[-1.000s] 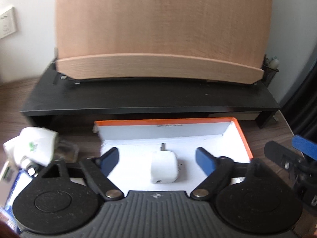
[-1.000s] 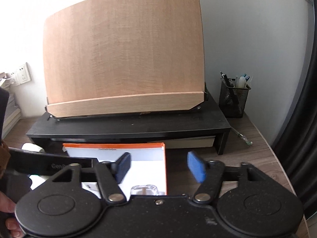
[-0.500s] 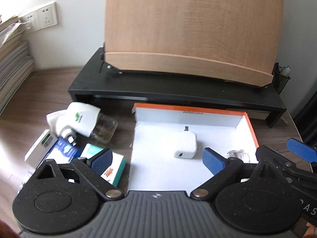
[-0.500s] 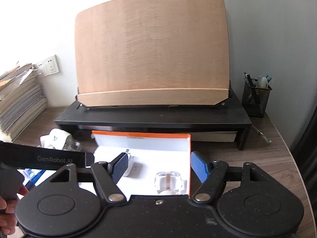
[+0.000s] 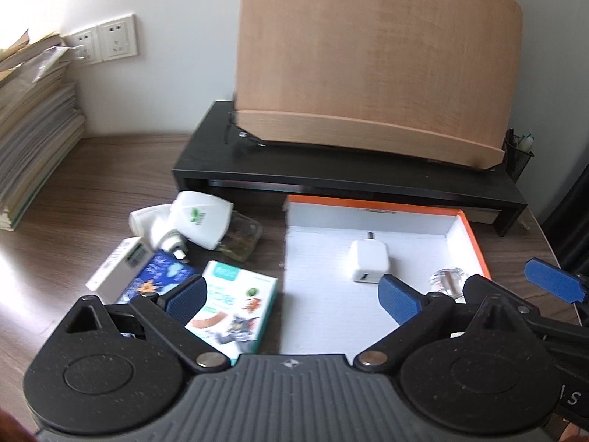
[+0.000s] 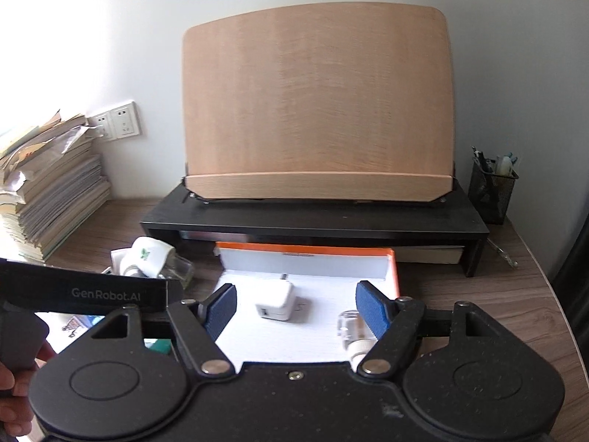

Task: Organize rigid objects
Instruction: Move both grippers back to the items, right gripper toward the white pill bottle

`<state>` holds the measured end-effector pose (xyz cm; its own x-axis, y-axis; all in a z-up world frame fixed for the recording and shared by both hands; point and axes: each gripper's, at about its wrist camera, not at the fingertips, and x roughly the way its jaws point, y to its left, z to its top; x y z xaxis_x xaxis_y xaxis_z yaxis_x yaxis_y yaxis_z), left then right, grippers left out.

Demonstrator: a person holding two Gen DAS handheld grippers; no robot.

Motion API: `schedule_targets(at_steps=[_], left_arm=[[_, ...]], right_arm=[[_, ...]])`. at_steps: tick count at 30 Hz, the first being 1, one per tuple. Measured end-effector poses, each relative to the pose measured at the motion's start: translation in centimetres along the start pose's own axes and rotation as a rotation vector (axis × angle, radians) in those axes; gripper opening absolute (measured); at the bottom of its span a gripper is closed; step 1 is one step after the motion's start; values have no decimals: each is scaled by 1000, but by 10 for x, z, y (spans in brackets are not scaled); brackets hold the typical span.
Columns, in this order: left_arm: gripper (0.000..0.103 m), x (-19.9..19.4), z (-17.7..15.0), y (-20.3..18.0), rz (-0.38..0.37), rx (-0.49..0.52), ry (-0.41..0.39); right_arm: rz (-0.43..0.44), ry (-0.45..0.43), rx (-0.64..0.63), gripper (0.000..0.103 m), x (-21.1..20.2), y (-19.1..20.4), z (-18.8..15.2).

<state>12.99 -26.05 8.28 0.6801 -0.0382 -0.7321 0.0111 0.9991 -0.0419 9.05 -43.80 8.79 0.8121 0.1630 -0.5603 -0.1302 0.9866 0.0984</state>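
Left gripper (image 5: 292,296): fingers spread, empty.
Right gripper (image 6: 296,307): fingers spread, empty.
Left view only: teal box (image 5: 235,309) fully shown.
Right view only: whole pen holder (image 6: 492,191).

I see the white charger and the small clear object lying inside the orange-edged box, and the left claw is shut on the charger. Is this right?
Not quite. The left claw is open and holds nothing; the left wrist view shows its fingers spread apart. The white charger and the small clear object do lie inside the orange-edged box, as you say.
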Motion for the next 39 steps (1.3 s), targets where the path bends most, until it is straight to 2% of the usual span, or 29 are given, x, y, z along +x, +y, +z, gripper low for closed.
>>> schedule_targets(at_steps=[23,39], left_arm=[[103,-34,-26,80,54,-122,-18],[103,-44,-38,112,75,-151,-15]], right_arm=[[81,7,-94,87,-9,80,-9],[120,24,-132,88,-7,113,-15]])
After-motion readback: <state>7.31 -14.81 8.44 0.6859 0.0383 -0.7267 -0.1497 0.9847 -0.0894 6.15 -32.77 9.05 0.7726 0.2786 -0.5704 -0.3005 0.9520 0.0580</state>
